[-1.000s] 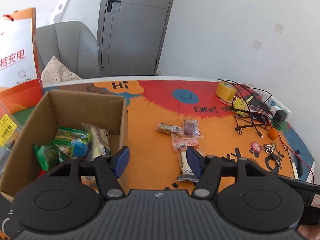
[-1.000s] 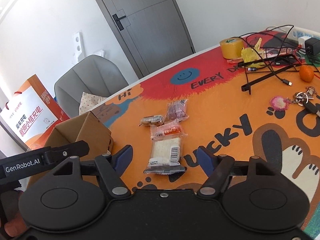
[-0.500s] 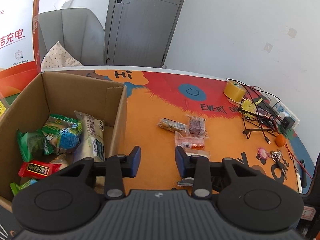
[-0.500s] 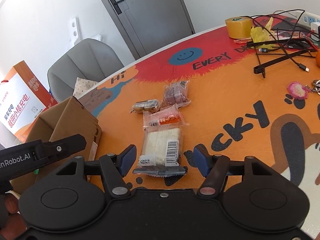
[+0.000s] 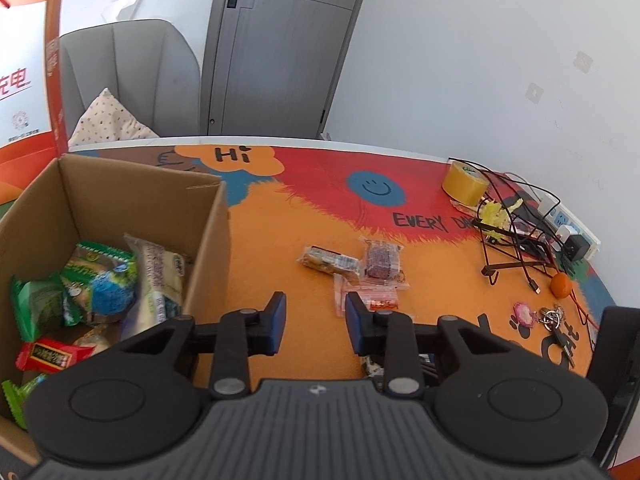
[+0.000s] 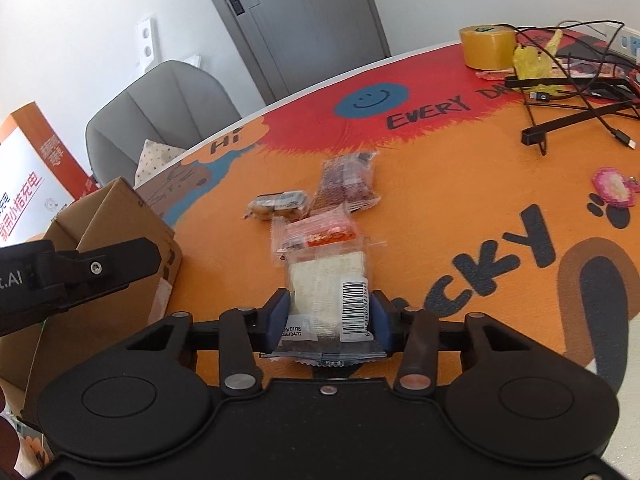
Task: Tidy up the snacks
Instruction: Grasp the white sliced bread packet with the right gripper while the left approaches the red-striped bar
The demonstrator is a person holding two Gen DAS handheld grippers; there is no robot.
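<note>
Right gripper (image 6: 328, 322) is down on the table (image 6: 460, 216) and its blue pads sit against both long sides of the clear-wrapped white cake packet (image 6: 326, 280), the one with the barcode label; its jaws have just been closing and the packet is squeezed between them, lying flat with its dark crimped end toward the camera. Just beyond it, touching its far edge, lies the orange-and-clear sachet (image 6: 320, 232), and past that a dark reddish snack pack (image 6: 346, 184) and a small brown bar in clear wrap (image 6: 278, 205) side by side. Over on the other side, the left gripper (image 5: 314, 322) hangs above the orange mat with its jaws drawn in to a narrow gap, having just been closing, and nothing is between the pads, only bare mat showing through. To its left stands the open cardboard box (image 5: 208, 236), already holding a green-and-blue packet (image 5: 100, 280), a pale long cake packet (image 5: 158, 276) leaning on the box's right wall, a green pouch (image 5: 34, 308) and a red-wrapped bar (image 5: 50, 356). From this view the loose snacks lie just ahead of the left gripper's right finger. Far right of the table there is a roll of tan tape (image 5: 466, 182), a tangle of black cables over a wire stand (image 5: 516, 240), a small orange fruit (image 5: 560, 285) and a pink keyring with keys (image 5: 538, 316). A grey chair (image 5: 132, 76) and a grey door (image 5: 280, 48) stand behind.
</note>
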